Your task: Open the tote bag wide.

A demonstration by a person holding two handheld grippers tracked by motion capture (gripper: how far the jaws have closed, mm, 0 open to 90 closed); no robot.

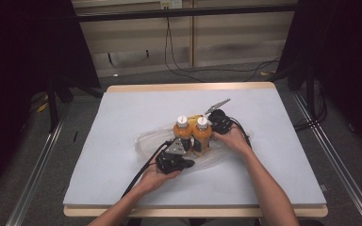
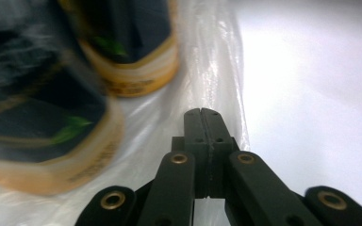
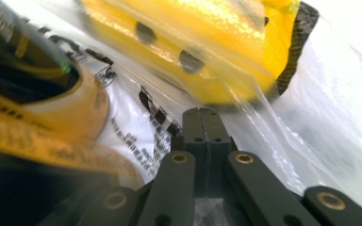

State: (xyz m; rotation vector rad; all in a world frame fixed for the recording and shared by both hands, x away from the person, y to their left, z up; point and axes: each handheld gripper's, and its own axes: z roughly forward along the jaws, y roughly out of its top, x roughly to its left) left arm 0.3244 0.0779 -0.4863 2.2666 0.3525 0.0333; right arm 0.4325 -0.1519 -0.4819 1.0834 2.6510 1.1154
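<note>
Two orange juice bottles (image 1: 192, 134) with white caps and dark labels stand side by side on a clear plastic bag (image 1: 147, 139) at the table's middle. A yellow packet (image 1: 195, 116) lies just behind them; it looks wrapped in the printed film (image 3: 136, 117) under the right gripper (image 3: 201, 112). My left gripper (image 1: 181, 149) sits at the bottles' near left. Its jaws (image 2: 201, 112) are shut, tips over the bag's edge (image 2: 217, 70), bottle bases (image 2: 52, 141) close by. My right gripper (image 1: 207, 124) is at the bottles' right, jaws shut over film. I cannot tell if either pinches plastic.
The table (image 1: 122, 103) has a pale cover and a wooden rim. Bare cover lies to the left, right and far side of the bag. Black cables trail from both grippers toward the near edge. Rails and dark stands flank the table on the floor.
</note>
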